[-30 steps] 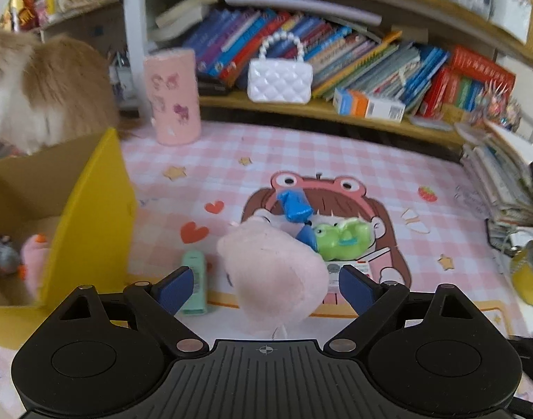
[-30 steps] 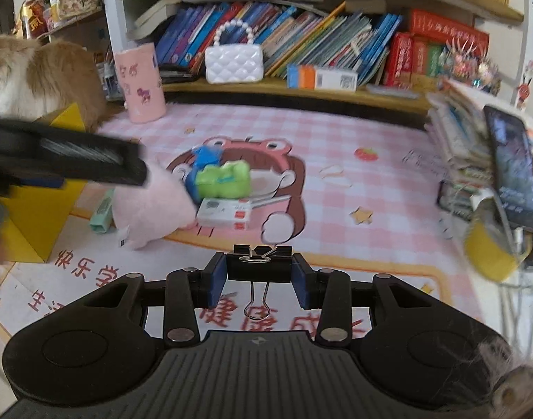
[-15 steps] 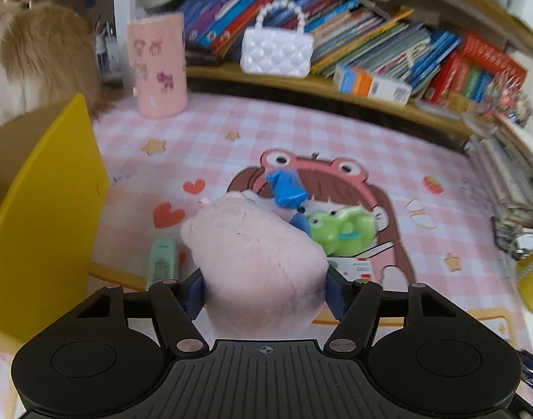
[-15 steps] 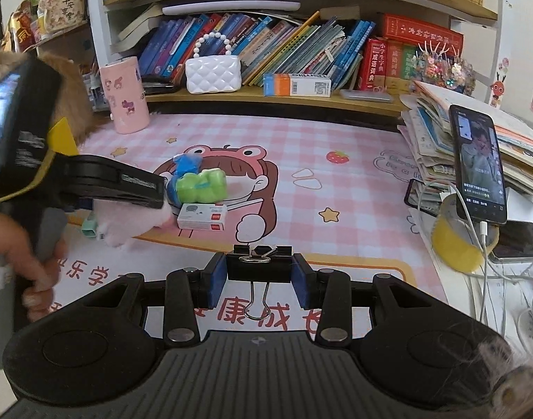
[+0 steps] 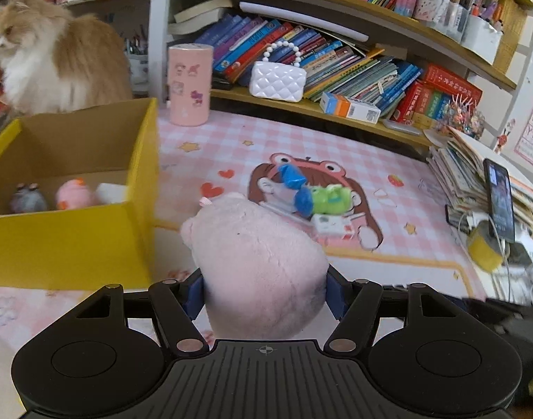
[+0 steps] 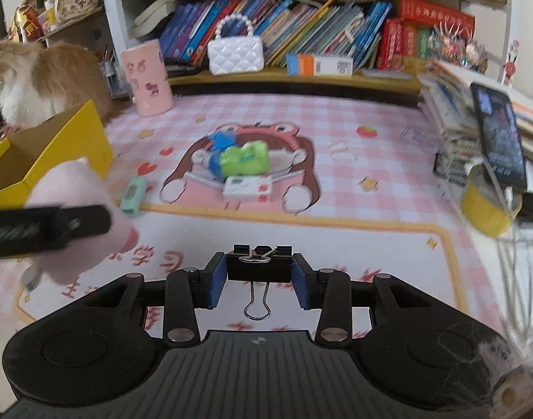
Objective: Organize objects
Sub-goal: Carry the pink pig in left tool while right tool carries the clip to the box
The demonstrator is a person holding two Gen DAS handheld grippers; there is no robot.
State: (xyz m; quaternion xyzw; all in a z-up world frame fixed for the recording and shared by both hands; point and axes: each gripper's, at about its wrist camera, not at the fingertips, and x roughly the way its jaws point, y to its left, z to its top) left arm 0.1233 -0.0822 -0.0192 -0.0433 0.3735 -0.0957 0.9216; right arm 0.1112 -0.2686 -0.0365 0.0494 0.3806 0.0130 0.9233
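Starting on the far left, the yellow box (image 5: 71,244) is sitting open-topped with a few small toys already lying on its floor, and a fluffy cat (image 5: 57,59) is parked right behind it. Just beside the box's right wall, the left gripper (image 5: 264,293) is carrying the pink plush (image 5: 259,262), lifted off the pink mat (image 5: 336,160). Its jaws have just been closing, and now the blue pads are pressing into the plush's sides around its fat middle.

That plush is looking soft and light, so I'm guessing it squishes rather than slips, and the middle is the sensible place to pinch it. It's bulky though, so it could brush the box's rim on the way over. The opening is looking roomy enough.

Moving right, the green frog toy (image 5: 331,197), some blue bits and a small white card box (image 5: 331,223) are lying in a clump mid-mat, with the mint tube (image 6: 133,195) well apart from them, nearer the box.

Further right, the right gripper (image 6: 259,281) is hanging over the mat's near edge, jaws narrow and clamped on a black binder clip (image 6: 259,265). It's stiff and small, so no worries there. Far right, a book stack and propped phone (image 6: 500,139) are crowding that edge.
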